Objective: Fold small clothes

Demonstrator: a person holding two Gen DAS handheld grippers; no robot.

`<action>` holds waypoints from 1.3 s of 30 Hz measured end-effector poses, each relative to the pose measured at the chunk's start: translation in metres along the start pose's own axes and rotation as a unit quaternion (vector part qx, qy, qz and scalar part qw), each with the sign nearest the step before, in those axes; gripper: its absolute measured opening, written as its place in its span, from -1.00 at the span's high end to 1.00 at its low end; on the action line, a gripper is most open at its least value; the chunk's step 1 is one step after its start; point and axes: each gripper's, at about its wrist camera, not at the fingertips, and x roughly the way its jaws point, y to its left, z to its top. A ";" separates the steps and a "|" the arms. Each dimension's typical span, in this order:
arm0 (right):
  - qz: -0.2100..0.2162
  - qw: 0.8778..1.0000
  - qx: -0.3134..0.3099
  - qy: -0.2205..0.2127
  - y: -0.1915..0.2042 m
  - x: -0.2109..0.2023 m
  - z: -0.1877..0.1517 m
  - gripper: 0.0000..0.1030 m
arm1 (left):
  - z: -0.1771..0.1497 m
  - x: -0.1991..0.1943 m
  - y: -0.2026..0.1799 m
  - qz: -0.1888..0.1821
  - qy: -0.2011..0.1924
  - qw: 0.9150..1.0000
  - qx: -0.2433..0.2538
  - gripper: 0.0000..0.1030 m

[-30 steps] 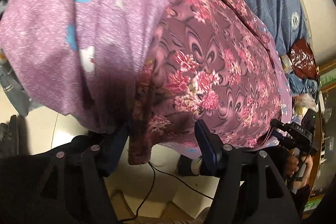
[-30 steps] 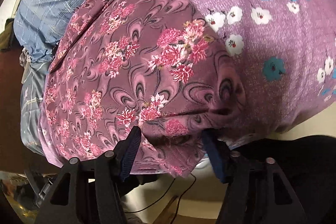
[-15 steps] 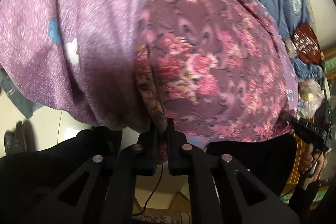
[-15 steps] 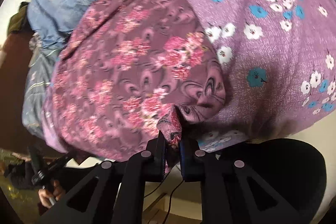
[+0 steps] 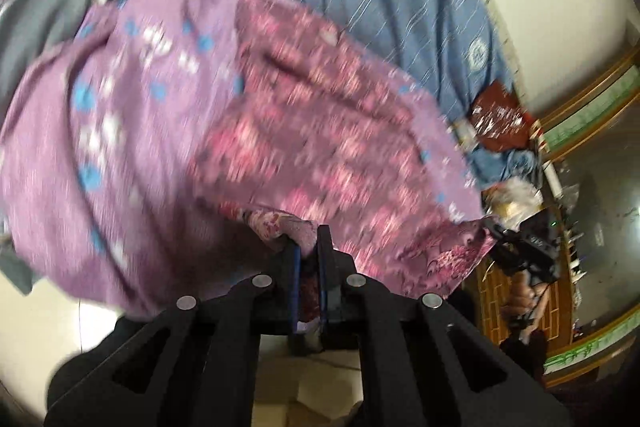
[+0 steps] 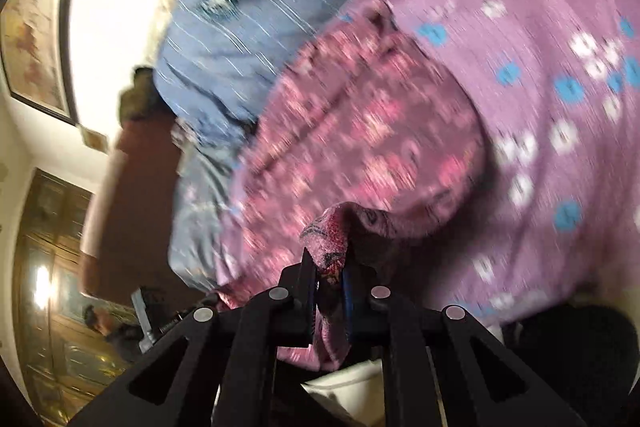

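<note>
Your left gripper [image 5: 308, 253] pinched the near hem of the dark-pink floral cloth garment [image 5: 320, 131] lying on the lilac flowered fabric [image 5: 120, 131] over the blue striped bed; your right gripper [image 6: 328, 267] clamped another hem corner. Best you kept both corners level and taut.

Black angular hand-held gripper [image 5: 308, 259] frames; blue pads [image 6: 347, 291]; round silver screw heads on the linkages
</note>
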 end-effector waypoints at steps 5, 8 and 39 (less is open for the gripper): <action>0.025 0.998 0.007 -0.050 0.010 0.002 0.052 0.82 | 0.064 0.000 -0.006 0.002 -0.034 0.999 0.010 0.91; 0.028 0.996 0.013 -0.079 0.018 0.008 0.098 0.82 | 0.113 0.014 -0.003 0.008 -0.046 0.999 0.005 0.91; -0.090 0.984 -0.102 -0.115 0.026 0.149 0.243 -0.10 | 0.231 0.082 0.048 0.139 -0.226 0.956 -0.124 -0.62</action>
